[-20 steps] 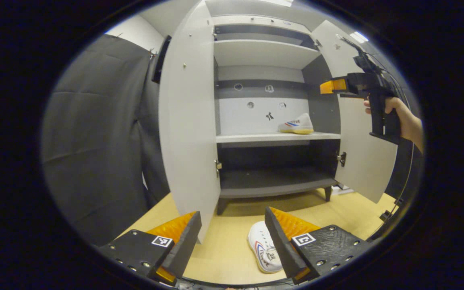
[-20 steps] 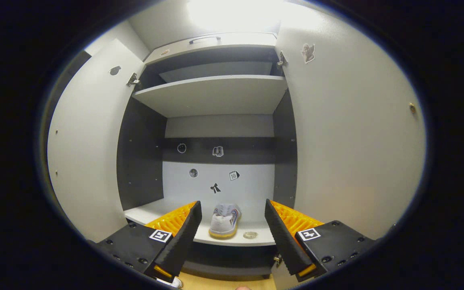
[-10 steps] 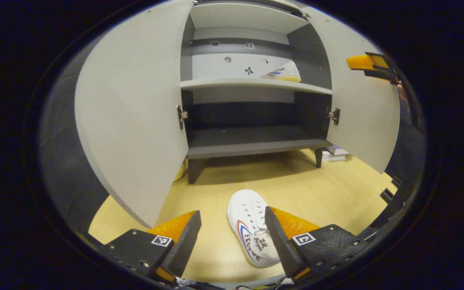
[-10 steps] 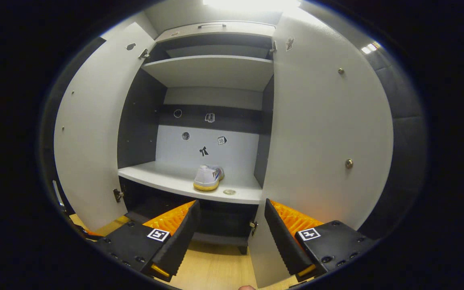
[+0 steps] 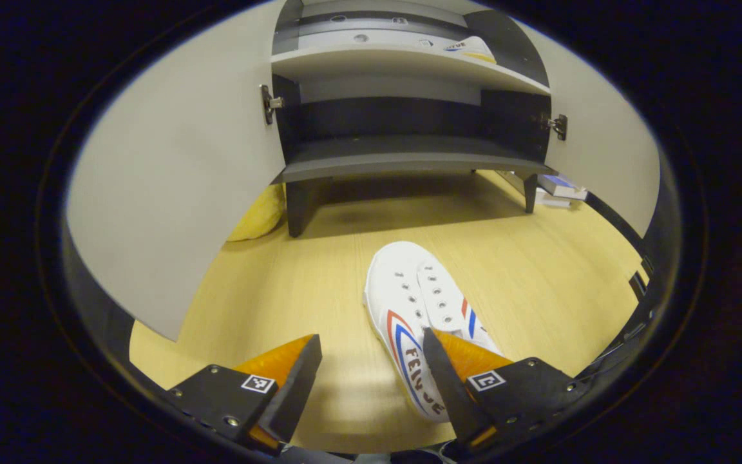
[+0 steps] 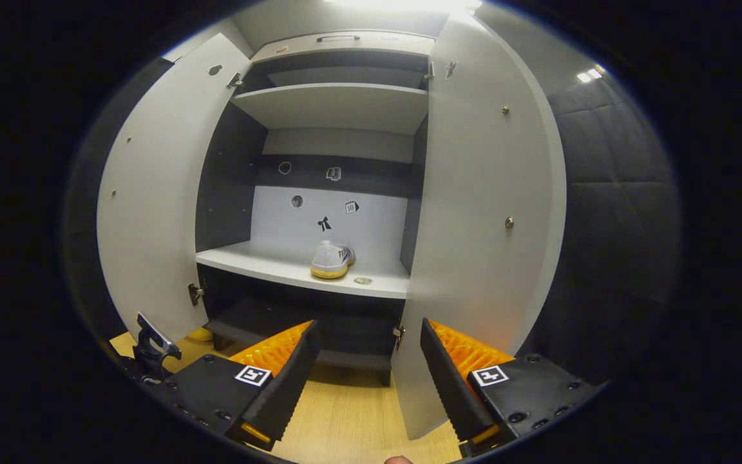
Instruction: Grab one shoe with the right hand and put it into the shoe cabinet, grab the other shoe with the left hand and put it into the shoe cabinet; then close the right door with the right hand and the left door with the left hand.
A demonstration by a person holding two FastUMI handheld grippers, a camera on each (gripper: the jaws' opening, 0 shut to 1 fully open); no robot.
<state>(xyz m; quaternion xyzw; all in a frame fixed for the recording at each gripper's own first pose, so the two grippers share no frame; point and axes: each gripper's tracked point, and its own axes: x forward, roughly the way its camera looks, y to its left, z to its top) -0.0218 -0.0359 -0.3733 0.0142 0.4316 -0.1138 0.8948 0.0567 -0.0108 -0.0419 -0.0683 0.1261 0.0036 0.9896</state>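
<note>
Fingers of left gripper [image 5: 371,380] wide apart, empty, above floor shoe [image 5: 419,322]. Right gripper [image 6: 368,374] likewise spread, empty. Advice: shift rightward, straddle shoe, squeeze midfoot.

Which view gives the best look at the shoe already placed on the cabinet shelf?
The right gripper view: the shelved shoe sits near centre, heel toward the camera, unobstructed. The left gripper view catches it squeezed at the top edge.

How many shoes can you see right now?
2: one shoe on the floor in front of the left gripper, one shoe on the cabinet's white shelf. Others may be hidden.
</note>
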